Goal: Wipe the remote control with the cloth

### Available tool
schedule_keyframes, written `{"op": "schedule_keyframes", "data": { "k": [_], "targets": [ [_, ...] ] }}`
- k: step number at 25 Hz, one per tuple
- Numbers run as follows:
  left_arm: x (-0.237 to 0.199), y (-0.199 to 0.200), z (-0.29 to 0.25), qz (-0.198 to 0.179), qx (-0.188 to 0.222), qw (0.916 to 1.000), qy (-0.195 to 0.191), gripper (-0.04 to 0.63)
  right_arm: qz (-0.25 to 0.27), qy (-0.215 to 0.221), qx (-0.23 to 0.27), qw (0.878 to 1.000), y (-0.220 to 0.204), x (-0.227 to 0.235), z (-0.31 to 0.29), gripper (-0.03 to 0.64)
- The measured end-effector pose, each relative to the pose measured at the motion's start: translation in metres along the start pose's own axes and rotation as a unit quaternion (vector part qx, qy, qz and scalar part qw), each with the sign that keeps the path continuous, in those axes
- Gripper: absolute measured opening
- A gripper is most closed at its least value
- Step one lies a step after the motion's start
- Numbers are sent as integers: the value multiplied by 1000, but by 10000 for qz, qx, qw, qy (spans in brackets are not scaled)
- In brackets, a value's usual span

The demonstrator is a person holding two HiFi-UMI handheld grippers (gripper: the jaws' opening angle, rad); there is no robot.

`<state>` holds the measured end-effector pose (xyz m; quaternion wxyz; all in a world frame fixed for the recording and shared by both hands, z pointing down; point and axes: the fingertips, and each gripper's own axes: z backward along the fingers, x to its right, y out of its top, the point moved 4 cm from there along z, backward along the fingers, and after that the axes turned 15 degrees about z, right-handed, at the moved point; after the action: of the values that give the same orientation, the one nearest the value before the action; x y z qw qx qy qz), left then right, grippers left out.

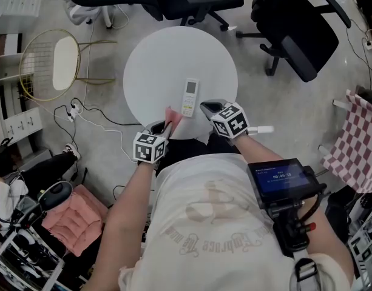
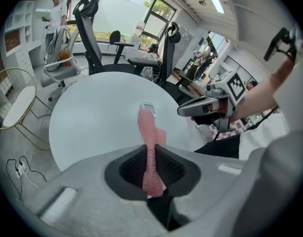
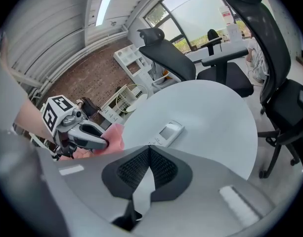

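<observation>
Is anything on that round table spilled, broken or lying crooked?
Nothing stands out. The slim white remote control lies flat on the round white table and looks whole; no spill shows. The pink cloth is pinched in the left hand-held gripper near the table's front edge.

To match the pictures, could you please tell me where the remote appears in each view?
Head view: remote, near the table's front edge.
Left gripper view: remote centre, mostly behind the cloth.
Right gripper view: remote centre, on the table.
Shared landmark: the round table.
</observation>
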<state>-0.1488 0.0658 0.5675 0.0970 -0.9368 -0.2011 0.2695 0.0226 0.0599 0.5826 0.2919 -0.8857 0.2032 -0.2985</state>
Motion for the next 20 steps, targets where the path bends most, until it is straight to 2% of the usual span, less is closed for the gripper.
{"op": "schedule_keyframes", "data": {
  "k": [1,5,10,14,16,19,20],
  "targets": [
    [-1,-1,1,12,32,10000,-44,35,-120,-37,-41,9999,-2,-2,-2,8],
    [-12,-5,10,41,176,9996,-221,34,-524,-329,-241,9978,-9,-12,-22,87],
    [-26,-10,23,97,295,9986,-423,35,-1210,-779,-467,9885,-14,-22,-44,230],
    [-54,-9,34,218,401,9978,-487,35,-1841,-1187,-663,9735,-15,-28,-78,374],
    [-73,-8,39,280,426,9973,-519,35,-2009,-1413,-791,9661,-13,-28,-96,400],
    [-82,-8,46,296,447,9973,-511,34,-2008,-1677,-944,9605,-13,-25,-103,397],
    [-81,-8,48,304,455,9972,-504,34,-1939,-1795,-1053,9587,-15,-23,-99,378]
  ]
}}
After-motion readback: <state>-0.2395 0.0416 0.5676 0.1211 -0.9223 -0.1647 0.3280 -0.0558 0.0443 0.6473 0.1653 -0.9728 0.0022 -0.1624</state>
